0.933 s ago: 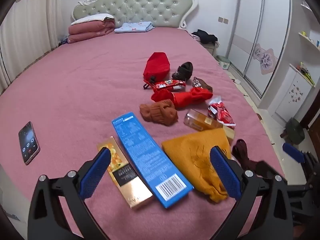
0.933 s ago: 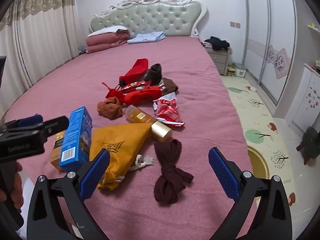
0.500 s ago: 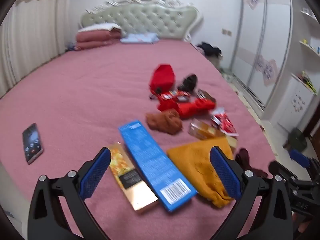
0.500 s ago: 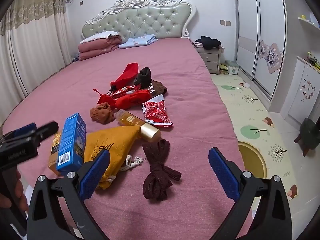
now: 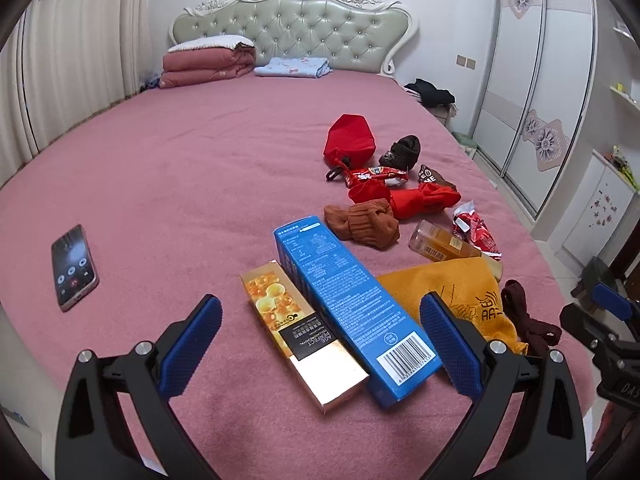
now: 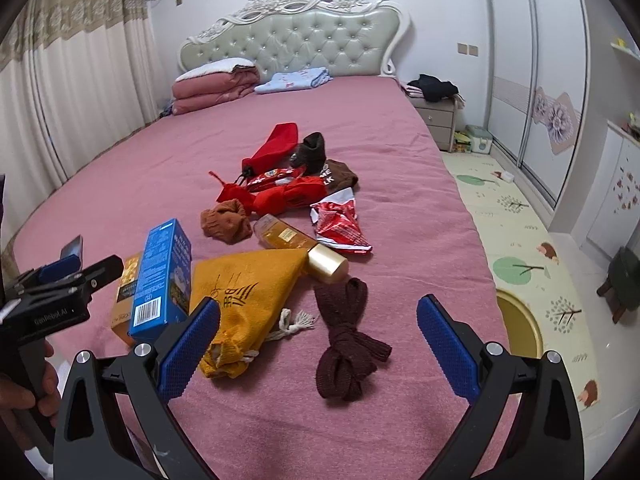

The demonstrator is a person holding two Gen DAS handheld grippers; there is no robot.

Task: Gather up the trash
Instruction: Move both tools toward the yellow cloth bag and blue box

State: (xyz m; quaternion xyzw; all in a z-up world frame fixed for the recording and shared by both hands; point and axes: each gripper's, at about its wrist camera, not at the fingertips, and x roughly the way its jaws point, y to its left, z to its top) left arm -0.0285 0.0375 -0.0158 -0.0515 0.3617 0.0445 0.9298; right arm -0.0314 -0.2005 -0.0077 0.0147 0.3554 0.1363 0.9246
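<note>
- Two grippers hang over the near edge of a pink bed (image 5: 168, 168), both with blue pads spread wide and nothing between them: the left gripper (image 5: 318, 342) above the boxes, the right gripper (image 6: 318, 342) above a dark knotted sock (image 6: 344, 344).
- A blue box (image 5: 344, 304) lies lengthwise, barcode end nearest, touching a gold box (image 5: 300, 328) on its left side.
- Just right of the blue box lies a yellow drawstring bag (image 6: 244, 300), its cords trailing toward the dark sock.
- An amber bottle with a gold cap (image 6: 300, 248) rests against the bag's far corner.
- A torn red wrapper (image 6: 340, 226) lies just beside the bottle, flat on the cover.
- Farther up the bed a second red wrapper (image 5: 378, 174) sits among a red pouch (image 5: 350, 144), a red cloth (image 5: 416, 200), a rust-brown sock (image 5: 364, 226) and a dark brown sock (image 5: 402, 152).
- A phone (image 5: 73, 266) lies well apart, over at the left, screen up.
- A hand (image 6: 24, 392) grips the left tool's handle at the edge of the right view.
</note>
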